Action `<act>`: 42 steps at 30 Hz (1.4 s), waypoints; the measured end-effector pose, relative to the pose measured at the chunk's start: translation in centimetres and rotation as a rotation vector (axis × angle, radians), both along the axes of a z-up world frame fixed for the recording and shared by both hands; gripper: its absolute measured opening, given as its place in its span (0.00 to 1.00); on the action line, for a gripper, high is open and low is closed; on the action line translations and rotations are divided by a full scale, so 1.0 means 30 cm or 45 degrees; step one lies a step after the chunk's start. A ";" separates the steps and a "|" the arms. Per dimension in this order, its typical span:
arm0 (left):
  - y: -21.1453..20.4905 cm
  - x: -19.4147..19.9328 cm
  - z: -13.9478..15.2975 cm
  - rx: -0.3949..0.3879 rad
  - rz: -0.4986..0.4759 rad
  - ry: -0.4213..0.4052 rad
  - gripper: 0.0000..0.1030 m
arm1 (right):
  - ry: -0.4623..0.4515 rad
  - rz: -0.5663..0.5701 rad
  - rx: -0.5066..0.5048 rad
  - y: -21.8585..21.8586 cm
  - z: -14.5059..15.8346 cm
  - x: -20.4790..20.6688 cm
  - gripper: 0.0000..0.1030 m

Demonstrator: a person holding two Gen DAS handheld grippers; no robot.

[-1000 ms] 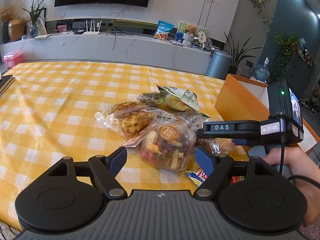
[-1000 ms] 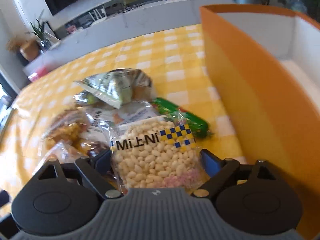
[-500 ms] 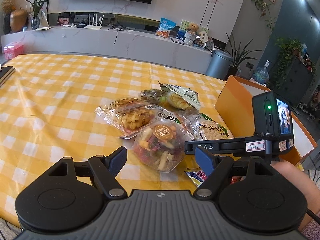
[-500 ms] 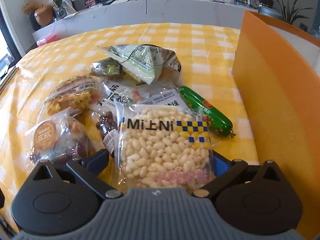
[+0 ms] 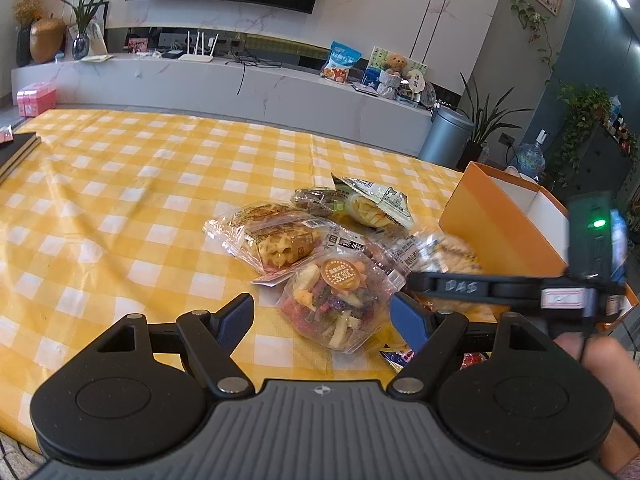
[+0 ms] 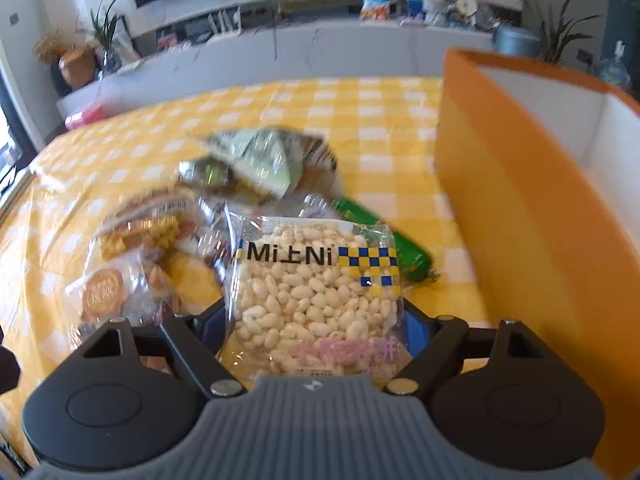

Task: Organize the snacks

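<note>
My right gripper (image 6: 314, 320) is shut on a clear puffed-rice packet marked MiNi (image 6: 316, 292) and holds it above the snack pile, left of the orange box (image 6: 520, 216). My left gripper (image 5: 322, 316) is open and empty just above a clear pack of mixed fruit crisps (image 5: 334, 304). The right gripper's body (image 5: 500, 286) crosses the left wrist view with the packet (image 5: 452, 256) blurred behind it. The pile holds a waffle pack (image 5: 276, 236), a green-white bag (image 5: 372, 200) and a green sausage (image 6: 392, 248).
The yellow checked tablecloth (image 5: 120, 200) covers the table. The orange box (image 5: 504, 224) stands at the right with a white inside. A dark notebook (image 5: 16, 150) lies at the far left edge. More wrappers (image 5: 400, 356) lie near the front edge.
My right gripper has lifted the puffed-rice packet and swung it back towards the orange box. My left gripper has stayed open over the fruit crisps pack, shifting only slightly.
</note>
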State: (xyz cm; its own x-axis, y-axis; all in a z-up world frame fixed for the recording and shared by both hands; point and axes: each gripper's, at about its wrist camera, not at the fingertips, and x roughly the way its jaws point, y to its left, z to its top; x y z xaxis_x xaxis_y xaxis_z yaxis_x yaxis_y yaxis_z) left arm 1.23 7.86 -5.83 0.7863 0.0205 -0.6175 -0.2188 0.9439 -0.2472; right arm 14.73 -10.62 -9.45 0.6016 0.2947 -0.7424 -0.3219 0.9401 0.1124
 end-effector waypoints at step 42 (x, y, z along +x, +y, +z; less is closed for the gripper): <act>-0.400 0.229 -0.177 0.316 -0.697 0.184 0.86 | -0.039 -0.040 0.385 -0.412 0.152 -0.355 0.79</act>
State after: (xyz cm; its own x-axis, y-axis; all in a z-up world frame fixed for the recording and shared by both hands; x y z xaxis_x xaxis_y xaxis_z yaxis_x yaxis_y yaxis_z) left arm 8.10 -4.15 -11.14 0.6320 -0.2057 -0.7472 0.2987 0.9543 -0.0101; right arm 4.08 -22.99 -4.90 0.6347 0.4805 -0.6052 -0.3009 0.8750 0.3791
